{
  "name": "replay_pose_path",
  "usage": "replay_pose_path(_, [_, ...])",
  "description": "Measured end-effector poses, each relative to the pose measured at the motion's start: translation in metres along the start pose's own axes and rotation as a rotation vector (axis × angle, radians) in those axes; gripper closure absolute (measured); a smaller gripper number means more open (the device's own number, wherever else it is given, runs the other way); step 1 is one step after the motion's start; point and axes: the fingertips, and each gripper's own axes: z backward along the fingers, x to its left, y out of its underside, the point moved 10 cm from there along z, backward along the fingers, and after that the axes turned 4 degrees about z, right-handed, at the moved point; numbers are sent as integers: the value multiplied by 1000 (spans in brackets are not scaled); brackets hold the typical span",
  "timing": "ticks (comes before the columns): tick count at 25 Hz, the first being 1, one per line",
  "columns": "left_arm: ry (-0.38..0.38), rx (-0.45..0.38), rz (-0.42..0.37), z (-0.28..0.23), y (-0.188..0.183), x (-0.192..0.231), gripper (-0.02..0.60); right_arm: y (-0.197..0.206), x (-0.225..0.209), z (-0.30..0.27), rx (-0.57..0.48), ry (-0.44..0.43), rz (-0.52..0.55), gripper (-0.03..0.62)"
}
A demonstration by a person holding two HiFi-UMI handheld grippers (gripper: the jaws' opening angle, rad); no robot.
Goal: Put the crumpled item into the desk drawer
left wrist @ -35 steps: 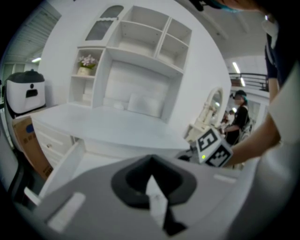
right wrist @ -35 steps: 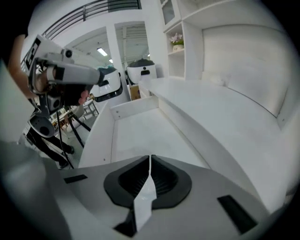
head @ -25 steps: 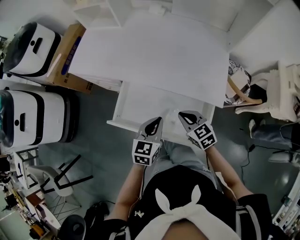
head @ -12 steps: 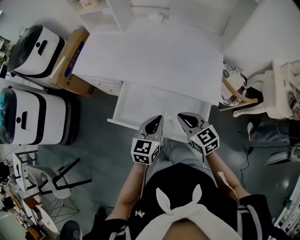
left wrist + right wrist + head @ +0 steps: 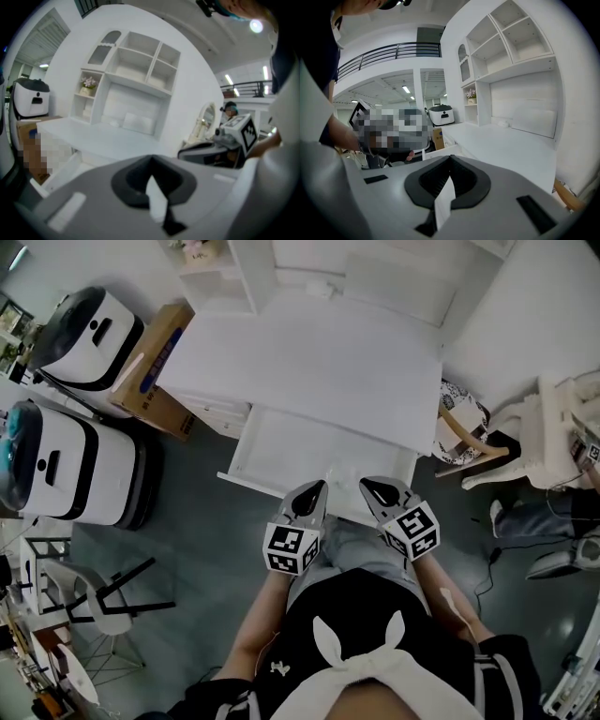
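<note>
A white desk has its drawer pulled open towards me. A faint, pale crumpled item lies in the drawer close to its front edge. My left gripper hovers over that front edge, just left of the item. My right gripper sits just right of it. Both point towards the desk. In the left gripper view and the right gripper view the jaws meet, with nothing held between them. The left gripper view shows my right gripper off to the side.
Two white rounded machines and a cardboard box stand left of the desk. A black-legged chair is at lower left. A patterned basket and white furniture are to the right. A white shelf unit rises behind the desktop.
Both grippers stay shut at the drawer's front edge while the head view shifts slightly. The pale crumpled shape shows in the drawer only now.
</note>
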Motion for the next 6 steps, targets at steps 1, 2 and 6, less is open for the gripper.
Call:
replay_pose_path(1, [-1, 0, 2, 3, 2, -2, 577, 0, 2, 3, -1, 3, 0, 586])
replay_pose_path(2, [-1, -1, 3, 6, 4, -4, 577, 1, 5, 6, -2, 5, 0, 586])
replay_pose_path(6, [-3, -4, 7, 19, 11, -12, 577, 3, 17, 17, -3, 4, -3, 586])
